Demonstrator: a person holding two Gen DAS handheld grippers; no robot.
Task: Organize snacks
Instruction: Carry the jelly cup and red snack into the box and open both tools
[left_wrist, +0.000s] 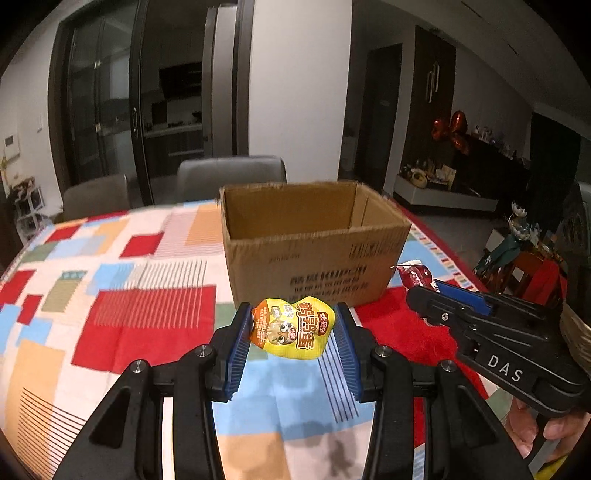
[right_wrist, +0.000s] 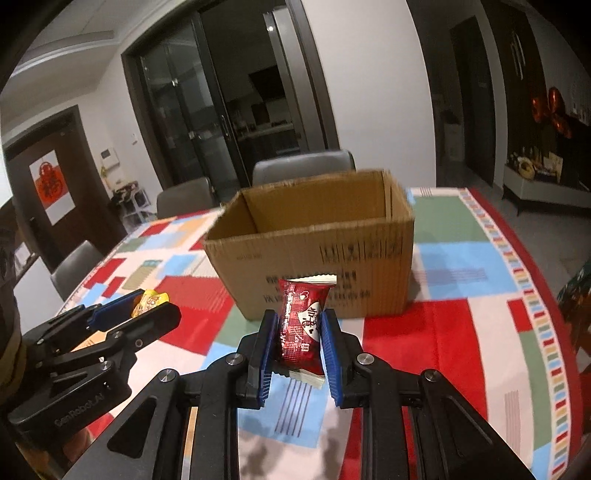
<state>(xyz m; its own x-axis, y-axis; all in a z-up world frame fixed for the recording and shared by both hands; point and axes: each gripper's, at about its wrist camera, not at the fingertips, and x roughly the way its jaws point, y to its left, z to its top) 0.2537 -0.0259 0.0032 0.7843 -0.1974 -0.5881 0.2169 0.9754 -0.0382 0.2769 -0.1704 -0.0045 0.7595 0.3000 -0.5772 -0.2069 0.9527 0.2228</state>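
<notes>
My left gripper (left_wrist: 293, 325) is shut on a yellow snack pouch (left_wrist: 291, 328) with a cartoon face, held above the tablecloth in front of the open cardboard box (left_wrist: 314, 254). In the right wrist view the same pouch (right_wrist: 149, 301) shows between the left gripper's (right_wrist: 149, 306) blue pads. My right gripper (right_wrist: 299, 323) is shut on a red wrapped snack bar (right_wrist: 303, 321), held upright just short of the box (right_wrist: 314, 258). From the left wrist view the right gripper (left_wrist: 424, 291) comes in from the right with the red snack bar (left_wrist: 415, 277) at its tip.
The box stands open-topped on a patchwork tablecloth (left_wrist: 122, 295) of red, blue and white. Grey chairs (left_wrist: 231, 177) stand behind the table. A hand (left_wrist: 546, 432) holds the right gripper's grip at lower right. Glass doors and a dark sideboard lie beyond.
</notes>
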